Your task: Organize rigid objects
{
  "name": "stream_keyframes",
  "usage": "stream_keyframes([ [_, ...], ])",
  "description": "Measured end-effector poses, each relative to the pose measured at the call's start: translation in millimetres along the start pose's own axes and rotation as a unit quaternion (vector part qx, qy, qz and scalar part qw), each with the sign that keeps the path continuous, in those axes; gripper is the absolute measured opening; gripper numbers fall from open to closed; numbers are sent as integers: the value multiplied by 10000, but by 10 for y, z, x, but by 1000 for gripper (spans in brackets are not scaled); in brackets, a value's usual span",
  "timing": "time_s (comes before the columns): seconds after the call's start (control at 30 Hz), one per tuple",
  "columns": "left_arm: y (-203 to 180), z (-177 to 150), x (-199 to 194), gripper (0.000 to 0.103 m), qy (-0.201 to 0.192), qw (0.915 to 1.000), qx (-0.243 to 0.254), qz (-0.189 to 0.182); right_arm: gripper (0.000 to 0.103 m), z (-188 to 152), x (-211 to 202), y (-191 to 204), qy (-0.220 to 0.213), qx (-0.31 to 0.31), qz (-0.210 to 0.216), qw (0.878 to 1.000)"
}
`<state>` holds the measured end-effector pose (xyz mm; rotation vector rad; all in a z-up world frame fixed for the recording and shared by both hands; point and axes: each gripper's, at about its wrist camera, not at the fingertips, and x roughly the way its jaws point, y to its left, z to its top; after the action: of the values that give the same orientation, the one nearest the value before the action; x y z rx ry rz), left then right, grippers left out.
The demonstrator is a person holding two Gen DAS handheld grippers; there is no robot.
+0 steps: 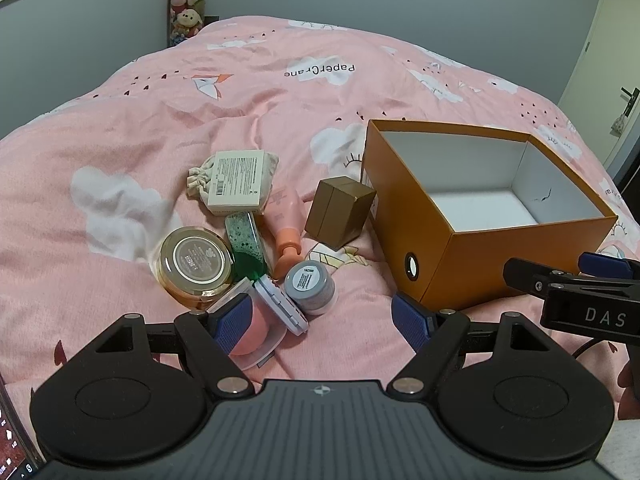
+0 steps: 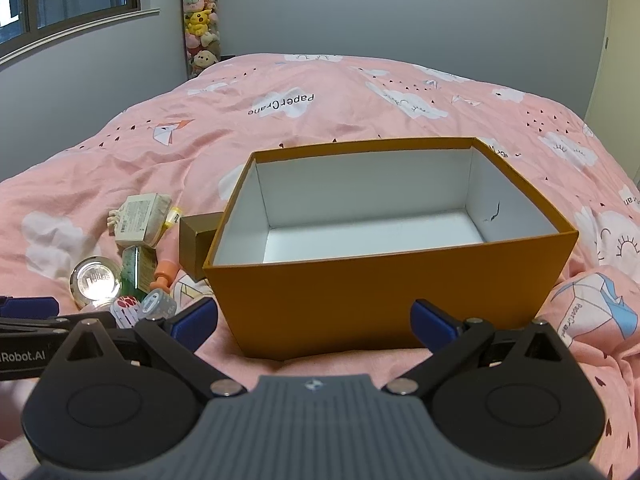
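Pink quilt (image 1: 280,92) ("PaperCrane" print)

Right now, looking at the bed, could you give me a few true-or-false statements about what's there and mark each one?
1. The orange box has nothing inside. True.
2. The left gripper holds the gold jar. False: its jaws are open and hold nothing; the jar lies on the quilt.
3. The small brown box stands beside the orange box. True.
4. The peach bottle stands upright. False: it lies on its side in the pile.
5. The right gripper is open. True.
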<state>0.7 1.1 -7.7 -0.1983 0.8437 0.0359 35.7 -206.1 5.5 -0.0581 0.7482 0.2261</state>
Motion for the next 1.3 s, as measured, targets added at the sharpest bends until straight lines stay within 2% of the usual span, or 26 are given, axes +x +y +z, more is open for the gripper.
stream_keyframes([
  [1.2, 10, 16, 6, 93, 28, 10000, -38, -22, 101, 13, 46, 18, 130, 32, -27, 9999],
  [1.3, 30, 45, 3, 87, 32, 9999, -32, -102, 101, 38, 36, 37, 98, -55, 27, 9999],
])
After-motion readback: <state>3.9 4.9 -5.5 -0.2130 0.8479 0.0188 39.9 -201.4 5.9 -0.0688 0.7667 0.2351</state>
